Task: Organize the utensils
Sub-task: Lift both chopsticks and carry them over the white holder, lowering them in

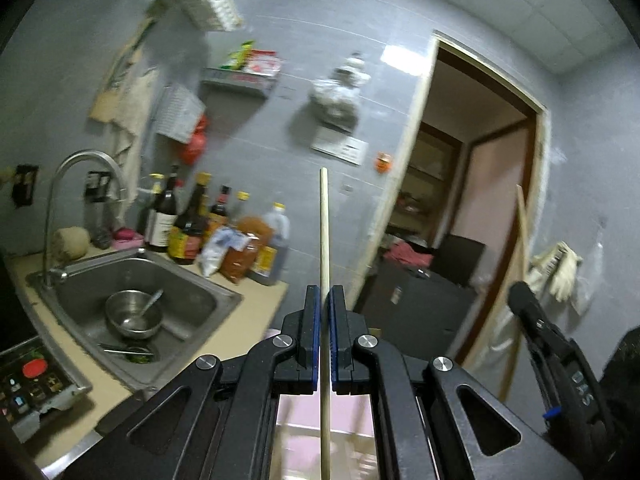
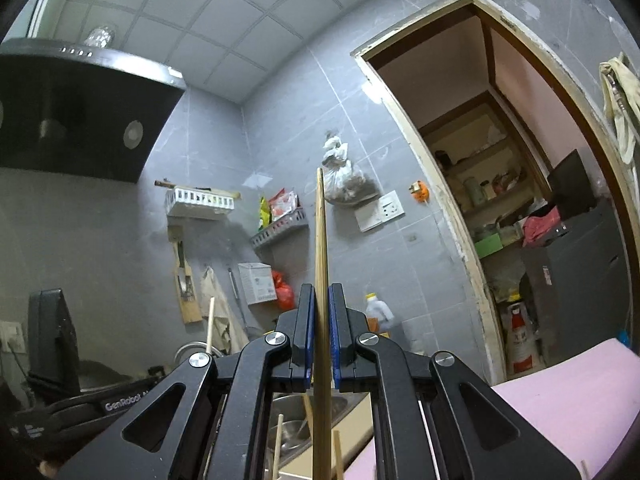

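The left gripper (image 1: pixel 325 300) is closed on a single pale chopstick (image 1: pixel 324 240), a thin, straight, light wooden stick of round section. The stick runs between the two blue pads (image 1: pixel 316 332), which touch it on both sides with no visible gap; it passes down through the frame toward 6 o'clock and projects well beyond the fingertips toward 12 o'clock, ending in a blunt tip in front of the grey tiled wall (image 1: pixel 280 152). At 8 o'clock in the left wrist view lies a steel sink (image 1: pixel 192 292) with a metal bowl (image 1: pixel 134 314) inside; a row of bottles (image 1: pixel 192 220) stands on the counter behind it. The right gripper (image 2: pixel 322 300) is likewise closed on a darker chopstick (image 2: pixel 321 248), a golden-brown stick that appears thicker and tapers slightly toward its upper end. It is clamped between the blue pads (image 2: pixel 309 332), upright with a slight tilt, and extends from 6 o'clock past the fingertips toward 12 o'clock. In the right wrist view, further pale sticks (image 2: pixel 277 440) stand at 6 o'clock below the gripper; what holds them cannot be determined. A pink surface (image 2: pixel 560 400) lies at 4 o'clock, and a black range hood (image 2: pixel 80 120) at 10 o'clock.
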The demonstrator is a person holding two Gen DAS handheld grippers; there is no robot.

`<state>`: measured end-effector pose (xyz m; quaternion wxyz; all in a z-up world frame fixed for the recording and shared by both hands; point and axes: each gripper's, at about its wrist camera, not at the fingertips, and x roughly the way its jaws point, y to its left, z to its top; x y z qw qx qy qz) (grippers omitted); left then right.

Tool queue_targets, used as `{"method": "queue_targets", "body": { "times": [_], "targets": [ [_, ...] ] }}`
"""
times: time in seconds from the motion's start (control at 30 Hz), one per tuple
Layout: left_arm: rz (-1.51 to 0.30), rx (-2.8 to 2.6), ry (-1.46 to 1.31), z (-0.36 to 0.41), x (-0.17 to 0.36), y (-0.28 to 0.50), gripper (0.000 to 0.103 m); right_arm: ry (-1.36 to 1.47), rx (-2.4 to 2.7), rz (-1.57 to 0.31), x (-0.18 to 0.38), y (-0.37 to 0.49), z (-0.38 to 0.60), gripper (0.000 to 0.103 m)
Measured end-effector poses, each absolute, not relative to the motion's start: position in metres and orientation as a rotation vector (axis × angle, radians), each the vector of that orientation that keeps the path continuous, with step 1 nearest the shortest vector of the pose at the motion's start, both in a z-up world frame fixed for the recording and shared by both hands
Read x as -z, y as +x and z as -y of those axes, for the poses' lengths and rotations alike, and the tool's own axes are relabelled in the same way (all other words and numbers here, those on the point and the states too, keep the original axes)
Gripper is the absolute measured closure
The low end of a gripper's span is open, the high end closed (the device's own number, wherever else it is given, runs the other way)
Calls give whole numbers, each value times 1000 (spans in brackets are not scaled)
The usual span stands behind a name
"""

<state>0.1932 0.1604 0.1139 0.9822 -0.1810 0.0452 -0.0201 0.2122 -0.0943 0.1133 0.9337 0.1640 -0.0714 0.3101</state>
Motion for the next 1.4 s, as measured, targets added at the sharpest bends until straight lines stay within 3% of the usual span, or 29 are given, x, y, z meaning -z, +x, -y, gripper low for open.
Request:
{"method": "queue_targets", "body": {
  "times": [0.5,1.1,1.4],
  "targets": [
    [-56,-90,-348,-169,-59,205,101,256,-596,125,-84,226,67,98],
    [-78,-106,-375,-167,-49,206,101,345,-462,79,-76,235,67,98],
    [-143,-60,-362,-162,-47,205,101,219,-504,26,-65,231,58,98]
  ]
}}
